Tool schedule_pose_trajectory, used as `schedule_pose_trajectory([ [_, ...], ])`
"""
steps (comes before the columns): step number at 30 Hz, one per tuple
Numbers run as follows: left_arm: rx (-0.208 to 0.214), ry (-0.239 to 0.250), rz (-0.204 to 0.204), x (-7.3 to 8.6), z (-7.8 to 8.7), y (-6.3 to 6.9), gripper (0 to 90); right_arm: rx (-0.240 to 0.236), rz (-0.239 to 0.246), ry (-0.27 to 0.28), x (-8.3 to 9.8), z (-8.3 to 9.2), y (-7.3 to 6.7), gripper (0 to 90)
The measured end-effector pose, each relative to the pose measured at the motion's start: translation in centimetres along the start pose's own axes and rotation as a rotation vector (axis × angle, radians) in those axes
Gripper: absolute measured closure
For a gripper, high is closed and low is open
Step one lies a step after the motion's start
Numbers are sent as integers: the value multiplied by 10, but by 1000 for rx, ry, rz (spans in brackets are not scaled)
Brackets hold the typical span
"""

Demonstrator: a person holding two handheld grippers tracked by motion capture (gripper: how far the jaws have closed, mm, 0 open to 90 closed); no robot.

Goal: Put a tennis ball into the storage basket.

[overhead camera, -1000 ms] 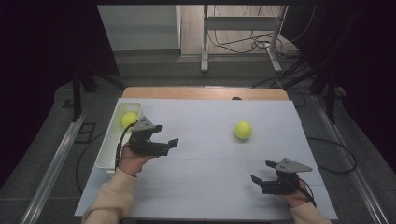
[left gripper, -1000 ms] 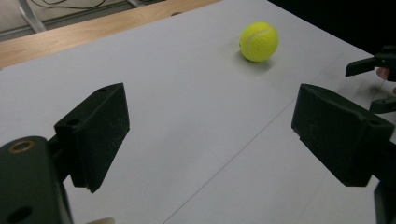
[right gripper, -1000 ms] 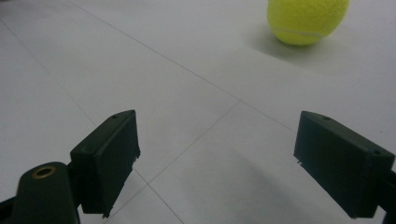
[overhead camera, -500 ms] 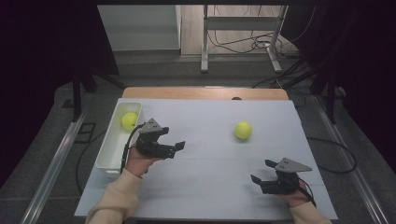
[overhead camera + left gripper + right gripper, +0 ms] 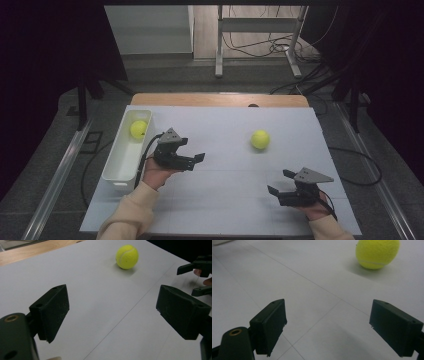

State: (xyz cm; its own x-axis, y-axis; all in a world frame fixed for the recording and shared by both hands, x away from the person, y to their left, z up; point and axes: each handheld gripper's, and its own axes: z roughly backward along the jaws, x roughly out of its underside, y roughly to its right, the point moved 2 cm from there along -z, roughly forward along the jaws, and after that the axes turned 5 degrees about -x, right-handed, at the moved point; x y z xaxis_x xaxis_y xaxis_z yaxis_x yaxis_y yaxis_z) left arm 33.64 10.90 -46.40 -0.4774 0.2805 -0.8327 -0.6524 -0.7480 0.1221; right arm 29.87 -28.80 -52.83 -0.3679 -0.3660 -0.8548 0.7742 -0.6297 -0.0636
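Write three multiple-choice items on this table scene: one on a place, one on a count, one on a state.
1. Where is the yellow tennis ball nearest the white plastic bin?
A inside it
B on the mat
C in a gripper

2. How many tennis balls are there?
A one
B two
C three

3. How do the left gripper's jaws stand?
A open, empty
B shut on a ball
C shut, empty

Key: 1 A, the ball lies within the bin's walls; 2 B, a second lies on the mat; 3 A, bare mat between jaws.

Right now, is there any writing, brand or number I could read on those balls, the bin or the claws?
None can be read.
Ball on the table: a white seam, no print visible.
Ball in the bin: too small to tell.
Bin, left claw and right claw: no marks visible.
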Motion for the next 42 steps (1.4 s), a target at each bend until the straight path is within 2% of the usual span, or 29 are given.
schedule_pose_trajectory([
  [2, 6, 9, 0, -2, -5, 2, 127, -4, 4, -9, 2, 1, 0, 142],
  [6, 29, 5, -4, -5, -15, 5, 128, -7, -7, 8, 0, 2, 0, 144],
  [10, 43, 5, -14, -8, -22, 7, 128, -7, -4, -10, 1, 0, 0, 143],
  [14, 56, 8, -9, -11, -28, 8, 129, -6, -9, -3, 2, 2, 0, 143],
  [23, 63, -17, -57, -23, -39, 17, 128, -11, -4, -3, 2, 1, -1, 143],
  [29, 82, 0, -64, -27, -44, 19, 129, -13, -2, -9, 1, 0, 0, 143],
  [35, 79, -13, -81, -34, -53, 21, 128, -14, -2, -7, 1, -1, 0, 143],
  [42, 94, -28, -89, -38, -69, 26, 128, -14, 0, -11, 1, -4, 0, 143],
])
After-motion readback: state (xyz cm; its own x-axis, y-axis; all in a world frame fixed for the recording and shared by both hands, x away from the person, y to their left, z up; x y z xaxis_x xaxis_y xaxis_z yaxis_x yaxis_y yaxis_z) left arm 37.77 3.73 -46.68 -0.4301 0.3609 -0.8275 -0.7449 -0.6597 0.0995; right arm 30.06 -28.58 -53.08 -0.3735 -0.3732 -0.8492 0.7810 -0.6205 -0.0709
